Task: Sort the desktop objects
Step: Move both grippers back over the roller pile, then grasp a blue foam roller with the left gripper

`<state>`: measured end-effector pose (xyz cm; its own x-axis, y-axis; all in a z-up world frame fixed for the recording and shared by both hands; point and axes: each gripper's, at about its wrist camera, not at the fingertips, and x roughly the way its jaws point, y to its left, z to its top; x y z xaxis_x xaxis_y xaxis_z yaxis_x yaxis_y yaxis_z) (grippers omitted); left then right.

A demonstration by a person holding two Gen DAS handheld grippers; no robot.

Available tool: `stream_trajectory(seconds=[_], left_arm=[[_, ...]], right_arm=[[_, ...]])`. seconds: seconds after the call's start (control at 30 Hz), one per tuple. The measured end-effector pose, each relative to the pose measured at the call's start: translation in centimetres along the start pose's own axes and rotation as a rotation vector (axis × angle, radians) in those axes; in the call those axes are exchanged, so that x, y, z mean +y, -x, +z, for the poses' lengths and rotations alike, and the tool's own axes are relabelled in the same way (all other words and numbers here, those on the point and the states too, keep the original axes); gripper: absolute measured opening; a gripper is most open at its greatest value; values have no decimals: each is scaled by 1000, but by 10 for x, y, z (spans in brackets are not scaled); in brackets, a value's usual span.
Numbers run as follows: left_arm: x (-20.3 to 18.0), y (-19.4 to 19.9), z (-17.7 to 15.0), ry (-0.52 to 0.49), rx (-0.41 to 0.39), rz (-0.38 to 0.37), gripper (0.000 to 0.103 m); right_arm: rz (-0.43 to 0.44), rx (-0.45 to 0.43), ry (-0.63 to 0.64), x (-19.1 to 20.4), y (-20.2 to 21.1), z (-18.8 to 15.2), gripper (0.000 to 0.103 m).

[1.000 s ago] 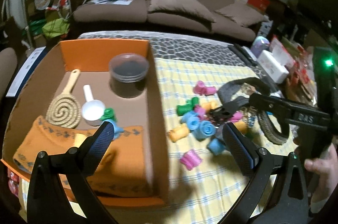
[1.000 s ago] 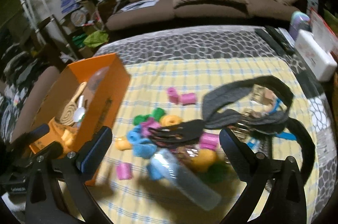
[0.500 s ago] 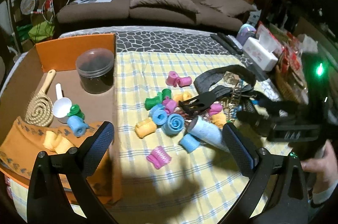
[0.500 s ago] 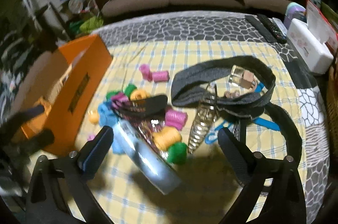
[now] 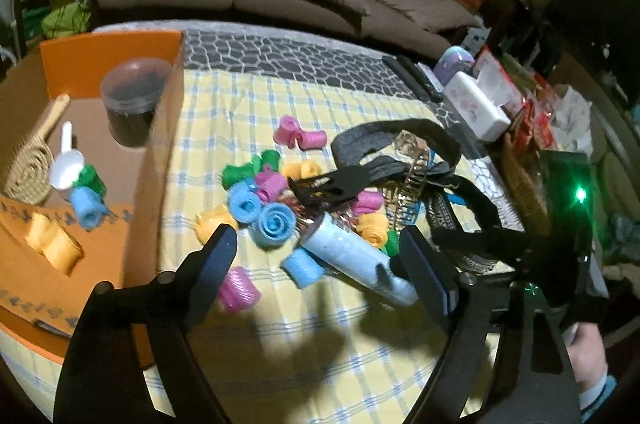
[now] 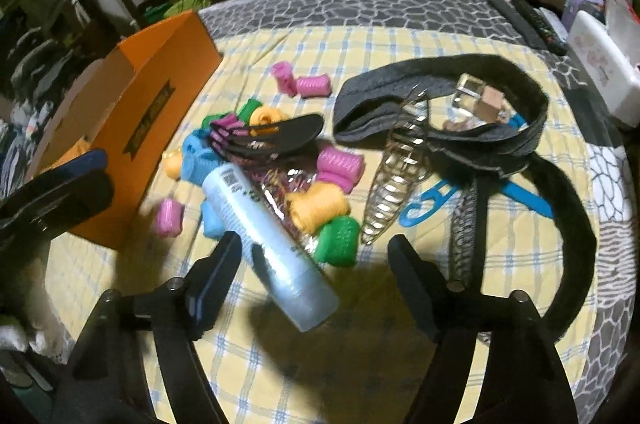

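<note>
Left gripper (image 5: 316, 256) spread, jaws just been closing, nothing pinched; pale blue tube (image 5: 356, 260) lies between its tips. Right gripper (image 6: 314, 256) spread too, jaws just been closing, hangs over same tube. Colourful hair rollers (image 6: 340, 165) heaped around tube. Orange box (image 6: 136, 127) left of tube. Black headband (image 6: 440, 79) right of tube.

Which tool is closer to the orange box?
Left. The left tool hangs beside the orange box; the right tool is farther off, over the blue bottle. Both jaws have just been closing, nothing gripped; the bottle lies between the right's.
</note>
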<state>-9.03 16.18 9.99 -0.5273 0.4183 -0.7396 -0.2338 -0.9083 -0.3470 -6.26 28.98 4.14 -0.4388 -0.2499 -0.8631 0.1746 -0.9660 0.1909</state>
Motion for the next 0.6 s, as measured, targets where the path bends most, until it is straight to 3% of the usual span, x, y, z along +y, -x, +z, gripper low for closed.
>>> stream_trajectory(seconds=[0.17, 0.4, 0.47, 0.6], left_arm=[[-8, -10, -4, -3, 22, 1, 79], [-12, -24, -10, -14, 55, 9, 78], [-13, -28, -12, -41, 68, 12, 68], [-14, -35, -18, -104, 93, 40, 60]], right_arm=[[-8, 31, 26, 3, -8, -5, 68], [-23, 21, -24, -12, -4, -3, 68], [-37, 22, -53, -19, -3, -2, 68], [-29, 9, -110, -34, 2, -2, 68]])
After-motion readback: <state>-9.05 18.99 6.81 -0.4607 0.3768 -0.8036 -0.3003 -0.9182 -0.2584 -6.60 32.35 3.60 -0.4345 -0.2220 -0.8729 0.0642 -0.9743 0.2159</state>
